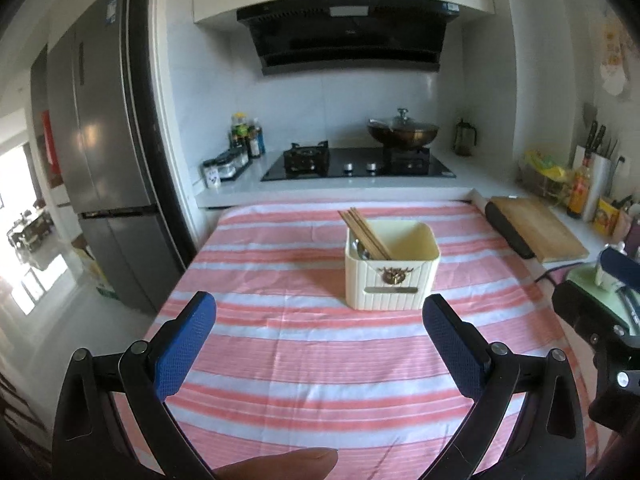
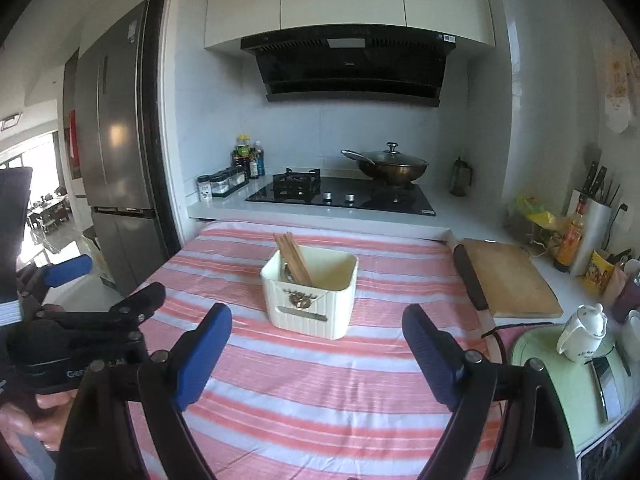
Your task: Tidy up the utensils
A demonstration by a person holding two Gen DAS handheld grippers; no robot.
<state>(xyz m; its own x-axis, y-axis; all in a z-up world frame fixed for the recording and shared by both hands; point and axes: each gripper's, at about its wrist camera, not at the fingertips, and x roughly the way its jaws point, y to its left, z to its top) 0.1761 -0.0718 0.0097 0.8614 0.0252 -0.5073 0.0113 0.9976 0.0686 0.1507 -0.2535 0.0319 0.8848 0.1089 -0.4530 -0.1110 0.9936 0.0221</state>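
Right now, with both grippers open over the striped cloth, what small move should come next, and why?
Probably none beyond drawing back: the wooden chopsticks and a metal utensil already stand in the cream ribbed plastic holder, no loose utensil shows on the pink-and-white striped tablecloth, and the left gripper and right gripper are open and empty.

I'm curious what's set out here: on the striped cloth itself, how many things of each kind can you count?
Cream holder box: 1
Bundle of wooden chopsticks standing in it: 1, sticks too close to count
Metal utensil in it, kind unclear: at least 1
Total: 3 kinds, nothing else on the striped cloth.
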